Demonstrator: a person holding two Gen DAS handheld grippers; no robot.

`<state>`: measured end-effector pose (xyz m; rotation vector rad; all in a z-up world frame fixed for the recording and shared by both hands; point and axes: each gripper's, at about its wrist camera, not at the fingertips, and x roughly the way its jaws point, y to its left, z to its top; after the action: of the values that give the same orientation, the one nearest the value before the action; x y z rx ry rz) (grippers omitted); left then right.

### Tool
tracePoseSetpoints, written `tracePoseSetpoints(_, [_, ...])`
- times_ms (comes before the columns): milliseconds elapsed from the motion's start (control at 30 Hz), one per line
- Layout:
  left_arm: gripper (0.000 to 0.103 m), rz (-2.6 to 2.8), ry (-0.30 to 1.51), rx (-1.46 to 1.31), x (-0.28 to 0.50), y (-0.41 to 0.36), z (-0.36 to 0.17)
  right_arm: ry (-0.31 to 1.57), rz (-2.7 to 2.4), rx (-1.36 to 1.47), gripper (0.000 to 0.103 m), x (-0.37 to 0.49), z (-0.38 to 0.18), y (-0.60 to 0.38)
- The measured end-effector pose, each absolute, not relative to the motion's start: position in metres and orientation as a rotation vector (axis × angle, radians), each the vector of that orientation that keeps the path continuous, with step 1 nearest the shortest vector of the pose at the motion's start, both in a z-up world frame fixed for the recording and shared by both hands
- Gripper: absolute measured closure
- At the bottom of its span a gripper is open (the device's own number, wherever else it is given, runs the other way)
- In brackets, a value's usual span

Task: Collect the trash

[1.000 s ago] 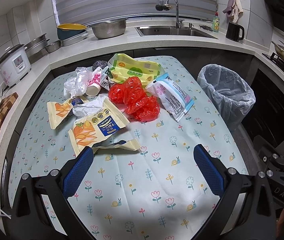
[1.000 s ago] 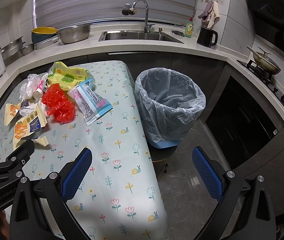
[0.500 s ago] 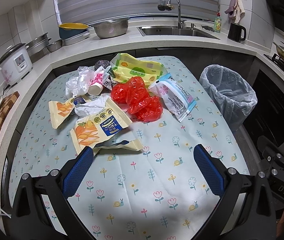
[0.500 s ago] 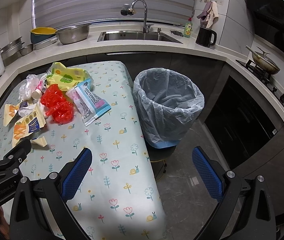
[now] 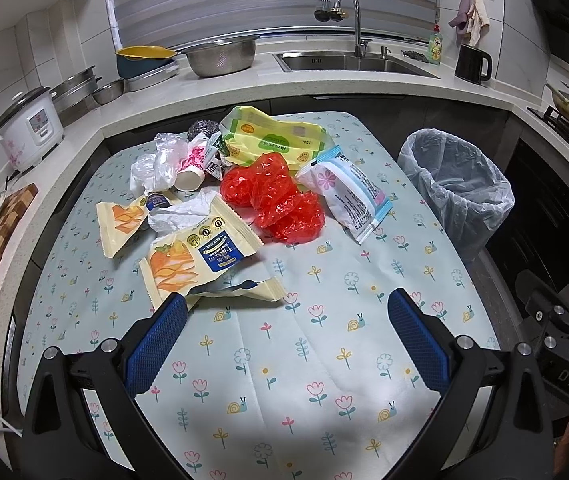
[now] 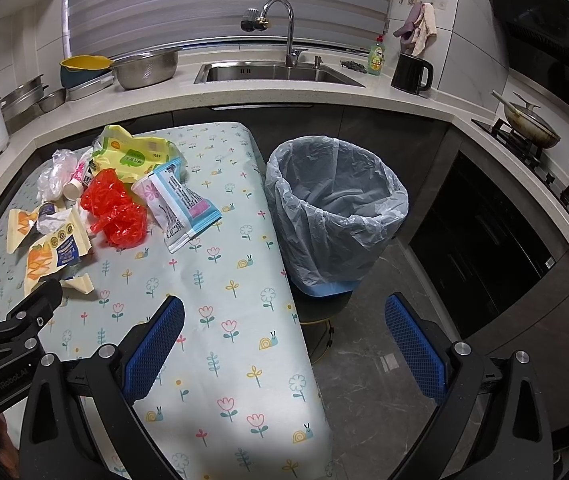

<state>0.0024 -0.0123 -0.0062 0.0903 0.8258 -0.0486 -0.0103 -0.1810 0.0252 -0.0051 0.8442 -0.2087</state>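
Left tool (image 5: 286,316): jaws spread wide, nothing between them; hangs over the near part of the counter (image 5: 324,360), its left pad right at the torn edge of the nearest yellow snack wrapper (image 5: 200,260), contact unclear from this angle.
Right tool (image 6: 284,320): released too, empty, straddling the counter's right edge w/ one finger over the cloth and one over the floor.
Trash pile: heaped at the far-left part of the counter. Red plastic bag (image 5: 276,200) in the middle; white-and-blue pouch (image 5: 348,196) just to its right; yellow-green pack (image 5: 272,140) behind both.
More trash: second yellow wrapper (image 5: 120,224) at far left, crumpled tissue (image 5: 180,216) lying on the wrappers, clear plastic bag (image 5: 156,164) and small paper cup (image 5: 190,178) behind.
Bin (image 6: 336,208): lined w/ a pale bag, stands on the floor just beside the counter's right edge; looks empty, though the bottom isn't fully visible.
Backdrop: sink (image 6: 276,74) & tap along the back wall.
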Motion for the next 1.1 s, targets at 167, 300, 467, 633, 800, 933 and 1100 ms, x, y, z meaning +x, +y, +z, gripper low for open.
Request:
tracePoseSetpoints(167, [0.007, -0.052, 0.825, 0.090, 0.002, -0.013, -0.006, 0.841, -0.212, -0.003, 0.007, -0.010, 0.026, -0.183])
tracePoseSetpoints(300, [0.007, -0.063, 0.815, 0.094, 0.003, -0.018, -0.006, 0.823, -0.234, -0.001, 0.007, -0.010, 0.030, -0.190])
tracePoseSetpoints(467, [0.007, -0.088, 0.776, 0.097, 0.006, -0.026, -0.002, 0.814, -0.257, 0.009, 0.007, -0.005, 0.034, -0.197])
tracePoseSetpoints(633, [0.007, -0.106, 0.792, 0.031, 0.018, -0.012, -0.009, 0.814, -0.258, 0.009, 0.007, 0.003, 0.031, -0.197])
tracePoseSetpoints(800, [0.007, -0.022, 0.830, -0.011, 0.034, 0.024, -0.026, 0.824, -0.231, 0.004, 0.007, 0.022, 0.021, -0.190])
tracePoseSetpoints(933, [0.007, 0.033, 0.870, -0.048, 0.047, 0.057, -0.041, 0.835, -0.188, -0.007, 0.007, 0.043, 0.011, -0.175])
tracePoseSetpoints(1100, [0.007, 0.069, 0.936, -0.101, 0.070, 0.091, -0.061, 0.852, -0.123, -0.025, 0.007, 0.078, -0.008, -0.152])
